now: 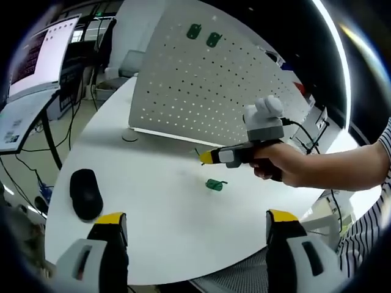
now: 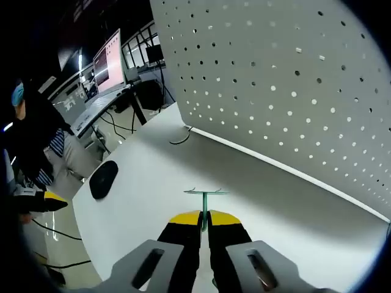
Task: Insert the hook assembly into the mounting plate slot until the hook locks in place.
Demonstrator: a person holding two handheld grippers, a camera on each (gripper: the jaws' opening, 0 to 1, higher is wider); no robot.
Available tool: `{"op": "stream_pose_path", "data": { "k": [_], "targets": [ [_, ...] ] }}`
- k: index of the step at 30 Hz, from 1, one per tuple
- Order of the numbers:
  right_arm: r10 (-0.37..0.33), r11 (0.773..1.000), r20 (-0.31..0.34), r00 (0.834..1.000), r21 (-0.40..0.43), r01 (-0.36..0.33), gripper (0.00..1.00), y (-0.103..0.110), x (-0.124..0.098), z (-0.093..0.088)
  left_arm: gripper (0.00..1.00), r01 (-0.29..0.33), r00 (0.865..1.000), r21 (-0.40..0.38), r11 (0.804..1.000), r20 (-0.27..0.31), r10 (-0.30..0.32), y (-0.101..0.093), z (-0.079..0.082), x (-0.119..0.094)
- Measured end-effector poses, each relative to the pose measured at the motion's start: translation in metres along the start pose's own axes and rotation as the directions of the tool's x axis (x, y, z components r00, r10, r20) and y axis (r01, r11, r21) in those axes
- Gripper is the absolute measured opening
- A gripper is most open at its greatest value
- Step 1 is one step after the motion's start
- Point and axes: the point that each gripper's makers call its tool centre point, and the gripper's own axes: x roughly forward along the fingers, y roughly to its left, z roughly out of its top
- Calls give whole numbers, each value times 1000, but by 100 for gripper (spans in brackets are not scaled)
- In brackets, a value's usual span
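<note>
Right gripper (image 2: 205,221) clamping green hook (image 2: 206,194), pegboard (image 2: 287,79) ahead

Bright, soft shadows, edges fisheye-warped

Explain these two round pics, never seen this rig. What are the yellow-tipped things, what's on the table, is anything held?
No robot here: a person holds a two-jaw gripper in each hand, and a fisheye camera rides on each.

Left gripper view: the left gripper, jaws wide apart with nothing between them, rises from the bottom. The right gripper reaches in from the right, held in a hand.

Right gripper view: the right gripper's jaws are shut on a thin green plastic hook, facing the white perforated metal pegboard.

On the round white table lie a black computer mouse and a spare green hook. Two more green hooks already hang high on the pegboard.
</note>
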Motion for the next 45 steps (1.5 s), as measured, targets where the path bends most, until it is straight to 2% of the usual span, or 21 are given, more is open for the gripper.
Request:
{"op": "stream_pose_path", "data": {
  "k": [8,11,13,16,20,27,32,39,45],
  "targets": [
    [9,999,36,999,31,-10,0,0,-34,4,96,6,1000,44,999,6,-7,-2,8,-1],
    [13,999,47,999,41,-15,0,1,-46,3,95,9,1000,64,998,18,-11,-5,17,-1],
    [27,997,57,998,69,-31,0,4,-66,-1,95,27,999,101,994,20,-29,-14,26,2],
    [37,996,65,997,81,-43,0,5,-76,-2,94,40,999,116,992,21,-43,-21,30,4],
    [76,987,72,994,138,-85,0,13,-91,-9,93,63,998,139,988,19,-66,-30,35,9],
    [121,975,82,989,177,-134,0,29,-113,-22,90,89,996,193,977,-1,-90,-36,42,18],
    [147,964,90,985,209,-163,0,38,-126,-30,89,104,994,208,973,7,-107,-43,48,22],
    [202,934,101,974,278,-223,0,54,-141,-39,87,157,987,243,957,-13,-159,-61,45,29],
    [233,909,117,965,326,-259,0,61,-150,-43,80,202,978,254,946,-12,-206,-73,48,32]
  ]
}}
